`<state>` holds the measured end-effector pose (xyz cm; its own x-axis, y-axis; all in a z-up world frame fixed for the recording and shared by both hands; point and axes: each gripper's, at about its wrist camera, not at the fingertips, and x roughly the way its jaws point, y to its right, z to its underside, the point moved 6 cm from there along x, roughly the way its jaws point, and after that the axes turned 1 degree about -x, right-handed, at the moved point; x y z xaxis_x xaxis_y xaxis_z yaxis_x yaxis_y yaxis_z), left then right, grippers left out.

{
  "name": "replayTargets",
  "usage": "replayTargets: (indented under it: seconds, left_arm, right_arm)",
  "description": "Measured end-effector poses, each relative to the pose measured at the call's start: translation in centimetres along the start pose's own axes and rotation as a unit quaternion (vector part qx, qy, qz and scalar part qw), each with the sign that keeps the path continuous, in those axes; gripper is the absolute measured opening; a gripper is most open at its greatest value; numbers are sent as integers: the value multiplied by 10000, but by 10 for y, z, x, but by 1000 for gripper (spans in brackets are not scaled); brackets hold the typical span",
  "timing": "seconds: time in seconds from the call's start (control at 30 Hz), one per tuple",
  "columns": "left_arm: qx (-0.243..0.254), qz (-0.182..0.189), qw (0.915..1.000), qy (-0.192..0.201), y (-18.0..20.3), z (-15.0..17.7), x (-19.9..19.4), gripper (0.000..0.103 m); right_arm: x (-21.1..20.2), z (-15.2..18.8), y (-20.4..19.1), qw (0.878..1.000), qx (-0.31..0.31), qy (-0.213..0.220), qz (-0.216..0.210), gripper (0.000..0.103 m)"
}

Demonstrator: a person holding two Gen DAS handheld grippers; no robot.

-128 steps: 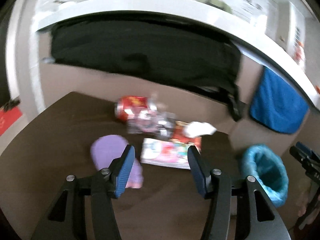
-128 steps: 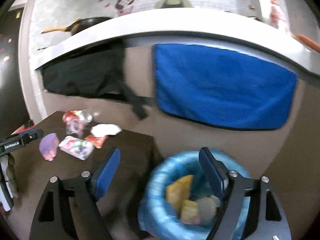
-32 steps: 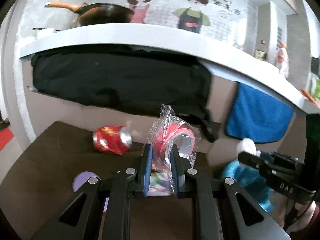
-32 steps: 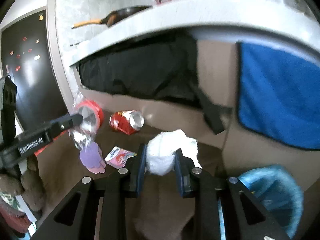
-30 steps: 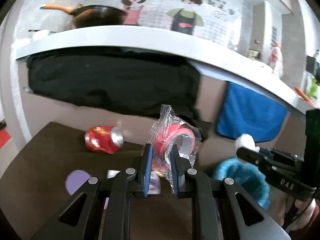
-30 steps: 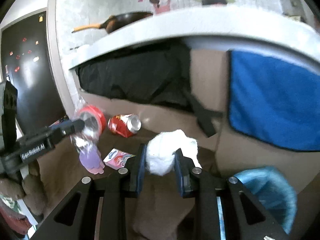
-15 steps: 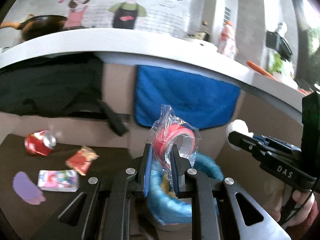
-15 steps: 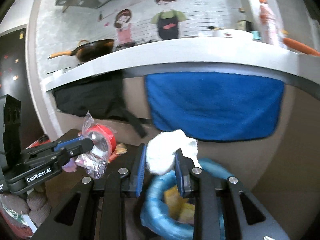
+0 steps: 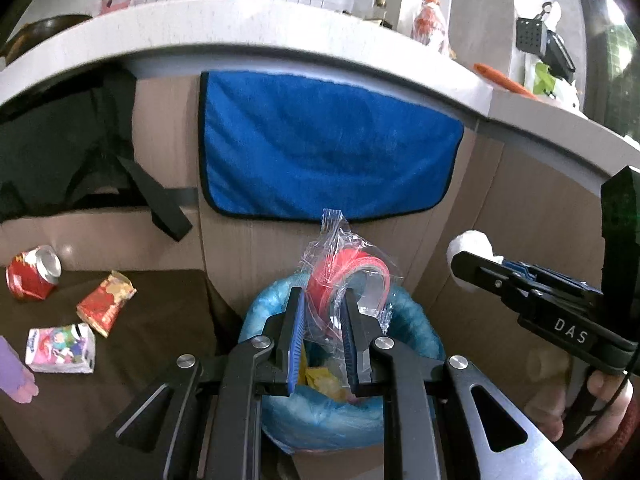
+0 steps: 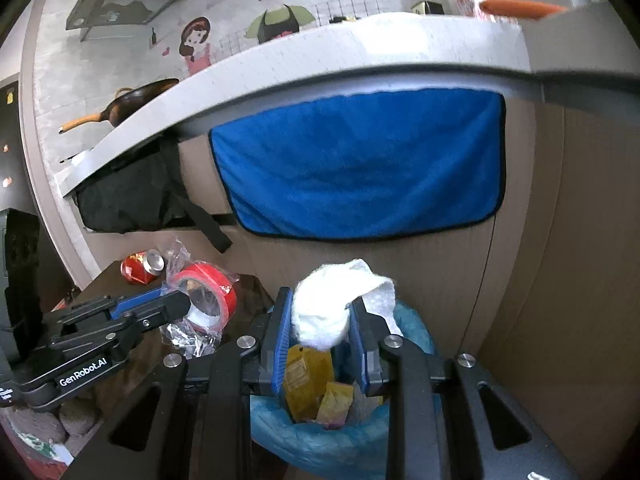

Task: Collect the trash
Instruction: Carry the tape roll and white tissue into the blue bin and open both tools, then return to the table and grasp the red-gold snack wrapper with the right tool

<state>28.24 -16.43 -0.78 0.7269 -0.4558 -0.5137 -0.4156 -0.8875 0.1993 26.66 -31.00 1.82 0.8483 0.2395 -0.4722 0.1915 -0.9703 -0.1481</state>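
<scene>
Both grippers now hang over the bin (image 9: 416, 320), which was off at the right edge four seconds back while they were out over the table with their fingers spread wide. The left gripper (image 9: 322, 334) is clamped on a roll of red tape (image 9: 352, 276) sealed in a crinkly clear wrapper, and the roll sits right above the bin's blue-lined mouth. Half a second ago the bin was only partly under it; it is more squarely below now. The right gripper (image 10: 320, 336) is pinched tight on a wad of white tissue (image 10: 332, 304), also held above the bin's opening, where yellow packets (image 10: 304, 376) lie inside. In the left view the tissue (image 9: 470, 242) pokes out at the tip of the other tool, off to the right of the bin.

Left behind on the brown table (image 9: 160, 344) are a crushed red can (image 9: 32, 272), a red snack packet (image 9: 106, 298), a pink carton (image 9: 62, 344) and a purple scrap (image 9: 12, 372) at the frame's edge. A blue towel (image 9: 328, 148) hangs on the counter front behind the bin.
</scene>
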Motion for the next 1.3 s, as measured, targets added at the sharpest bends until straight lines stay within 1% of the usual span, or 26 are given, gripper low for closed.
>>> replayTargets:
  seconds: [0.37, 0.57, 0.93, 0.97, 1.0, 1.03, 1.07, 1.1, 1.17, 1.3]
  left_arm:
    - [-224, 35, 9992, -333, -16, 19, 32, 18]
    - [-333, 91, 9983, -461, -23, 22, 48, 18]
    - [-443, 188, 9956, -805, -26, 31, 81, 19]
    - [-466, 233, 9951, -840, -26, 32, 83, 20]
    - [-540, 302, 9941, -894, -27, 32, 86, 28]
    - [-621, 377, 9931, -925, -29, 32, 89, 41]
    - [-733, 463, 9917, -949, -31, 32, 90, 47]
    - [-817, 513, 9908, -955, -34, 32, 91, 53]
    - [-910, 493, 9905, -905, -40, 30, 89, 53]
    - [-1006, 349, 9912, -789, -51, 23, 77, 53]
  right_arm:
    - [32, 20, 6, 9994, 141, -304, -56, 24]
    - [50, 30, 12, 9988, 177, -467, -18, 24]
    - [82, 44, 22, 9966, 337, -745, -80, 25]
    - [83, 45, 22, 9964, 365, -751, -117, 28]
    - [83, 46, 23, 9963, 408, -744, -153, 29]
    - [84, 47, 24, 9960, 440, -752, -173, 31]
    - [84, 48, 25, 9959, 464, -757, -184, 40]
    - [84, 49, 26, 9958, 504, -742, -172, 52]
    - [80, 49, 30, 9960, 561, -679, -119, 62]
    - [76, 47, 32, 9953, 678, -682, -121, 62]
